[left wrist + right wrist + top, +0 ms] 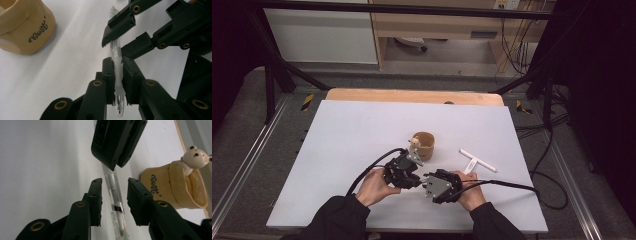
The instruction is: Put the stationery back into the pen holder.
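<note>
1. white table [352, 150], wooden strip at far edge; 1 tan bear cup [424, 144] w/ 1 bear figure, 1 white t-shaped piece [477, 161] to its right.
2. 1 clear pen [116, 52], held above the table near the cup.
3. left gripper [117, 77] clamped on pen barrel.
4. right gripper [114, 195]: jaws astride the pen, gaps both sides, prob. not touching.

1. cup [424, 145] on table [347, 150], near centre; bear figure [414, 142] on its left rim.
2. t-shaped part [476, 161] flat on table, right of cup, well apart.
3. left gripper [411, 161] and right gripper [428, 181] side by side before cup.
4. pen [116, 51] between the two grippers, above table, beside cup.
</note>
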Motion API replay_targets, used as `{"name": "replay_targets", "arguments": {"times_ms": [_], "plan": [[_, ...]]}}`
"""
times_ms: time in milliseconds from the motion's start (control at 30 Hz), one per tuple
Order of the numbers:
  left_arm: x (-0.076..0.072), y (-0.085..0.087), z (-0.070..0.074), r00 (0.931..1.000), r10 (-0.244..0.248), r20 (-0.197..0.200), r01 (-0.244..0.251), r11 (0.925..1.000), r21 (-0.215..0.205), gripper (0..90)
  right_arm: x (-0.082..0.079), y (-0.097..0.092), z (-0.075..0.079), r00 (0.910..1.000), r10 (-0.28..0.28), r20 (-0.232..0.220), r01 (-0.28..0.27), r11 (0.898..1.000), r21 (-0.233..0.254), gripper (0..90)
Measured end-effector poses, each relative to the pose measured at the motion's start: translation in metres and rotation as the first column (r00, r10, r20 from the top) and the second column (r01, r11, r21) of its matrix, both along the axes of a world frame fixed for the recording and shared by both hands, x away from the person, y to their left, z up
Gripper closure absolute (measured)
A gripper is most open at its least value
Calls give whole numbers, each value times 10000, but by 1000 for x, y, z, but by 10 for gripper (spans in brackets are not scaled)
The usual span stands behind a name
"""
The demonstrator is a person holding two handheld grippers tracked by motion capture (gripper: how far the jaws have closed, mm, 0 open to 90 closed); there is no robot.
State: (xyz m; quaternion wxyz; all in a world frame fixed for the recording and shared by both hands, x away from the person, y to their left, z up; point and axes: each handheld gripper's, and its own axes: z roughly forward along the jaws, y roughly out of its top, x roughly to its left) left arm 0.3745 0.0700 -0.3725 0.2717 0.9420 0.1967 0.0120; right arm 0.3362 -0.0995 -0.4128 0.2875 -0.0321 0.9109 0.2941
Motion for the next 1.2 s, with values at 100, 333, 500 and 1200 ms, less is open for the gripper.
{"name": "replay_targets", "arguments": {"times_ms": [100, 333, 500, 1200], "plan": [[0, -1, 0, 10000, -24, -21, 25, 10000, 44, 798, 0, 1, 0, 9998, 176, 115, -174, 9997, -186, 694], [-1, -1, 1, 9999, -29, -168, 27, 9999, -124, 798, -2, 4, -1, 9983, 487, 334, -468, 9975, -529, 741], [-1, -1, 1, 9998, -56, -180, 53, 9999, -131, 797, -2, 5, 0, 9956, 780, 525, -735, 9939, -826, 786], [-7, 47, 12, 9905, 809, 1115, -711, 9934, -895, 369, 2, -1, 11, 9989, 24, 478, 15, 9967, -811, 795]]}}
